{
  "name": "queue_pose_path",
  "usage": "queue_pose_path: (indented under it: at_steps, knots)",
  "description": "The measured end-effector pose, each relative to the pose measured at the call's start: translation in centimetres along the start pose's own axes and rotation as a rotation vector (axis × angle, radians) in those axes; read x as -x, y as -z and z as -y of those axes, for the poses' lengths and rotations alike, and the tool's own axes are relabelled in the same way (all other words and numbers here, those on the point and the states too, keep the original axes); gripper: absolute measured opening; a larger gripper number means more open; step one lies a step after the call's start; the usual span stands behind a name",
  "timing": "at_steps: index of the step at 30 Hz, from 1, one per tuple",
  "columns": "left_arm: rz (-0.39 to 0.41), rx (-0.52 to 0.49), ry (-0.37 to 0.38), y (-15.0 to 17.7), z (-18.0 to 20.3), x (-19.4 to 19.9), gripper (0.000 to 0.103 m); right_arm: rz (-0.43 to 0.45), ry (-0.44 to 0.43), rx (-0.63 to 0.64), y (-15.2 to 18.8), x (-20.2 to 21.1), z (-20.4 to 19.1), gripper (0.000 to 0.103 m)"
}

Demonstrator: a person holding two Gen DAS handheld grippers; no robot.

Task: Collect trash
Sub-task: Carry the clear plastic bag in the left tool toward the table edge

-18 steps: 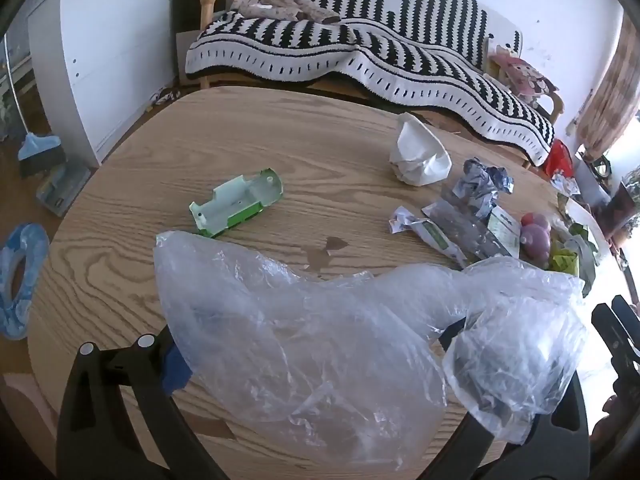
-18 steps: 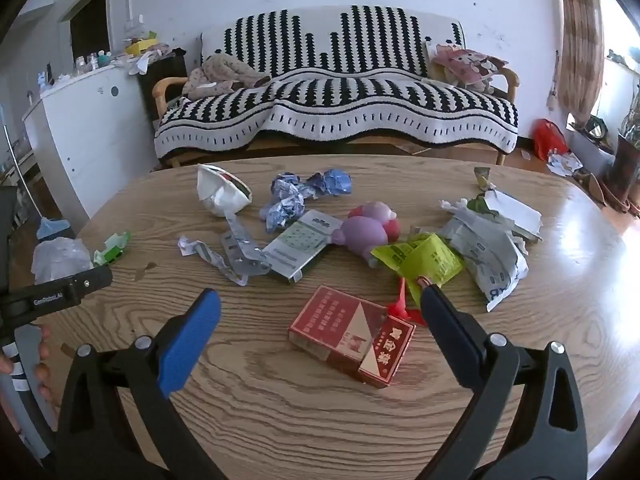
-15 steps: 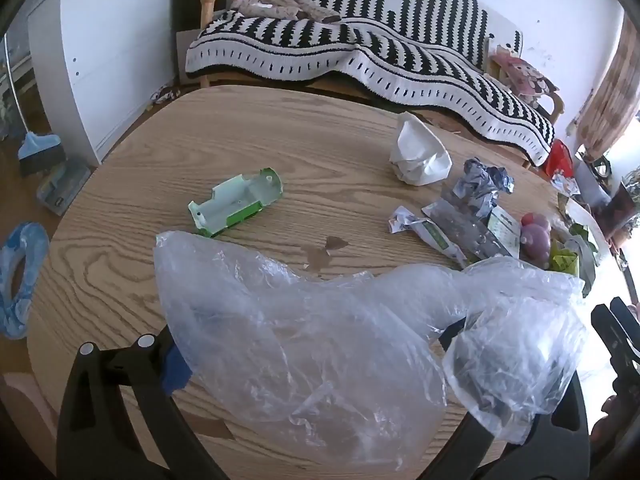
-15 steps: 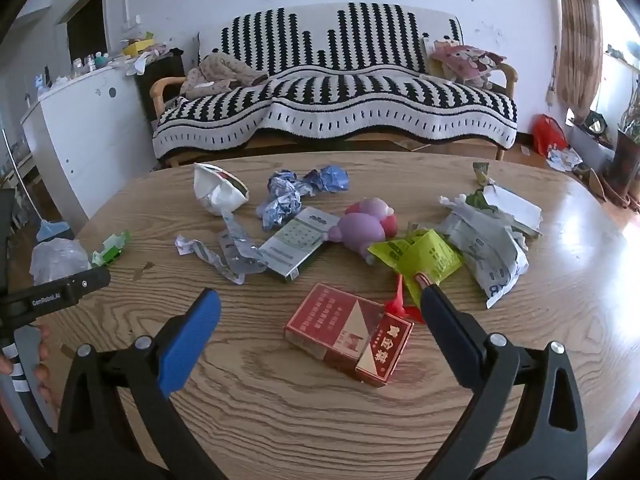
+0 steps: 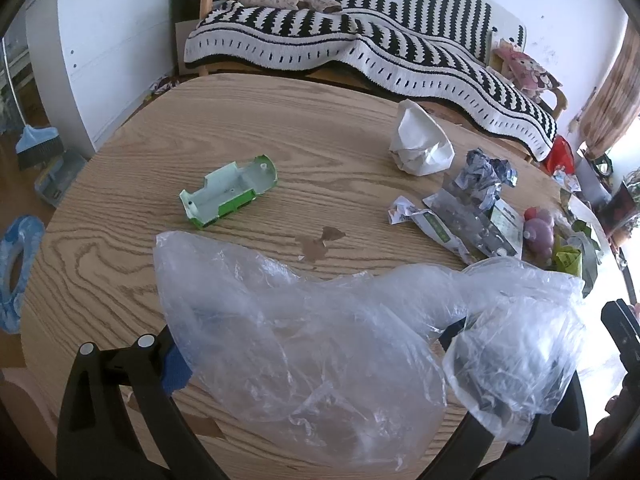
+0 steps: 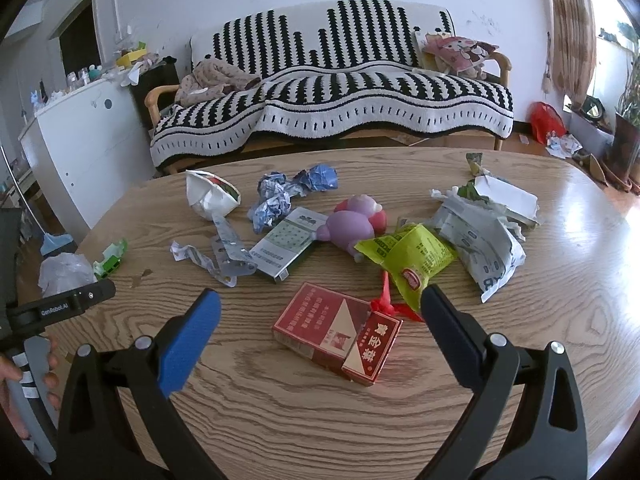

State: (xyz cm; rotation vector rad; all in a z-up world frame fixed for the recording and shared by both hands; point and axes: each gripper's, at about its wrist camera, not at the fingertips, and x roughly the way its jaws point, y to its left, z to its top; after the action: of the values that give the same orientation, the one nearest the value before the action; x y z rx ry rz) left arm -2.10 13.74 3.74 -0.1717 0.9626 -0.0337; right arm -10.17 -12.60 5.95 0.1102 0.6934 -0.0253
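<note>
Across the left claw, a clear bag (tips hidden); both claws agape.

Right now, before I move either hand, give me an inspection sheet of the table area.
Surface: wooden table, small stain.
Job's things: clear plastic bag draped over left gripper; red cigarette box between right gripper jaws, untouched.
Clutter: yellow-green wrapper, purple toy, crumpled paper, green plastic shell.
Grippers: both jaws wide.
Cables: nothing seen.
Surroundings: striped sofa, white cabinet.
</note>
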Motion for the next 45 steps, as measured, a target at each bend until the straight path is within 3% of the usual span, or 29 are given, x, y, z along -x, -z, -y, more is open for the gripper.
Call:
queue_pose_path:
  at_steps: [6,11,16,20,27,33,39,45]
  knots:
    - [-0.019,-0.012,0.012,0.0,-0.3,-0.5,0.098,-0.003,-0.003,-0.02,0.0,0.2,0.4,0.097]
    - [-0.023,-0.025,-0.033,-0.1,-2.1,-1.6,0.098,-0.067,0.09,0.051,0.6,-0.8,1.8,0.097]
    - [-0.034,-0.055,-0.053,-0.8,-4.1,-2.9,0.098,-0.037,0.055,-0.012,0.8,-0.7,4.3,0.097]
    - [-0.052,-0.088,-0.023,-0.9,-5.8,-3.8,0.098,-0.004,0.024,-0.06,1.4,-1.2,6.0,0.097]
    - [-0.026,-0.126,-0.016,-1.5,-6.9,-4.2,0.098,-0.057,0.077,-0.072,1.1,-2.5,6.4,0.097]
    - [-0.006,-0.205,-0.096,-3.2,-6.7,-5.5,0.098,0.028,0.065,-0.058,0.5,-1.9,6.1,0.097]
    - [-0.004,-0.33,-0.117,-3.9,-5.6,-6.6,0.098,-0.022,0.019,-0.051,0.8,-2.9,5.0,0.097]
    - [0.01,-0.397,-0.003,-3.1,-5.5,-5.0,0.098,-0.056,0.015,-0.04,1.1,-3.6,4.8,0.096]
